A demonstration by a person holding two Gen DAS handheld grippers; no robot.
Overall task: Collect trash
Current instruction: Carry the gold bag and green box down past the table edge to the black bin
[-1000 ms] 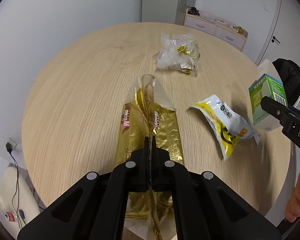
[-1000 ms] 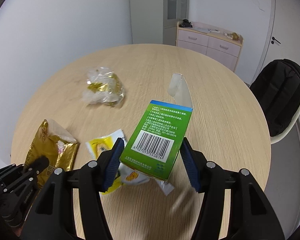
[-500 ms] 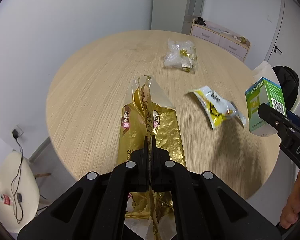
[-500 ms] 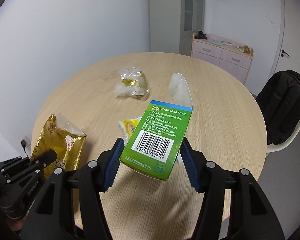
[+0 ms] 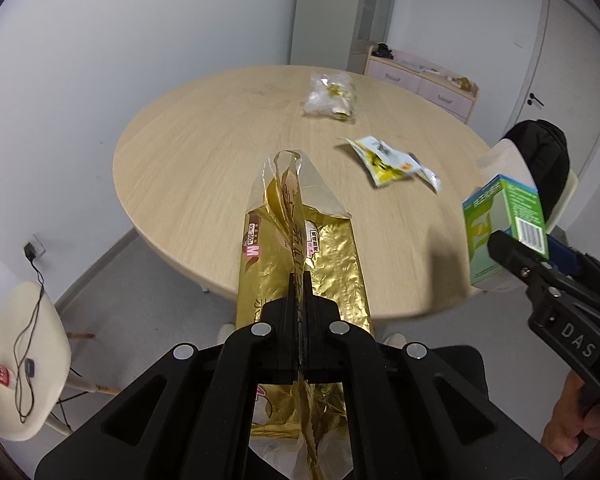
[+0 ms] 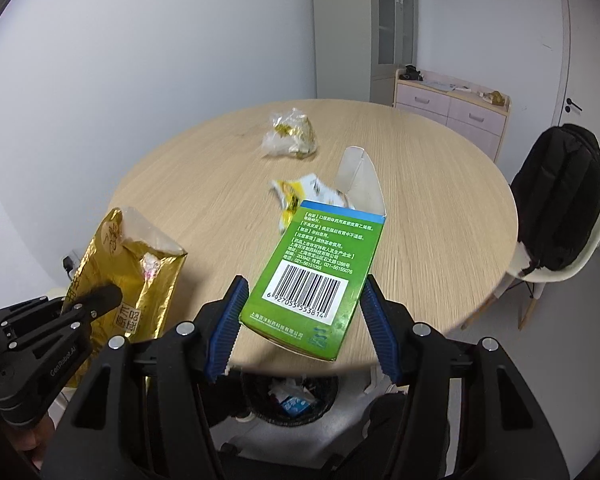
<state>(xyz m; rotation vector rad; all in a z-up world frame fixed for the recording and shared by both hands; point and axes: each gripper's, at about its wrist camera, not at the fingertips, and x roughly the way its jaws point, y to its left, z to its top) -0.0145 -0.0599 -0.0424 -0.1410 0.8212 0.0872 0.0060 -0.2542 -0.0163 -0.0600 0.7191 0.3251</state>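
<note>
**Both claws loaded above the bin: where a drop could miss**

The left gripper [image 5: 299, 280] has its jaws pressed together on a fold of the gold foil bag [image 5: 300, 248], which sticks out ahead of the fingertips and hangs below them, off the round table [image 5: 204, 148]. The pinch takes only a thin crease of slick film, so the bag may slide out early, and being light and broad it could drift sideways as it falls. In the right wrist view this bag [image 6: 128, 268] sits left of the right claw, and the bin is not below it there.

The right gripper [image 6: 302, 312] is clamped on the green box [image 6: 320, 272], one blue pad against each side, the box tilted with its open white flap pointing away from the claw. An empty carton held this way can crumple or twist between the pads.

Below and slightly behind the right claw, the black trash bin [image 6: 328, 394] shows past the table edge, already holding scraps. Its mouth looks narrow, and the table edge partly overhangs it, so a release from here could bounce the box off the rim.

Ahead of both claws, still on the table, lie the yellow-and-white wrapper [image 5: 388, 160] and, farther off, the crumpled clear bag [image 5: 332, 96]. Both are left to collect; an arm swinging over them could sweep them off.
</note>
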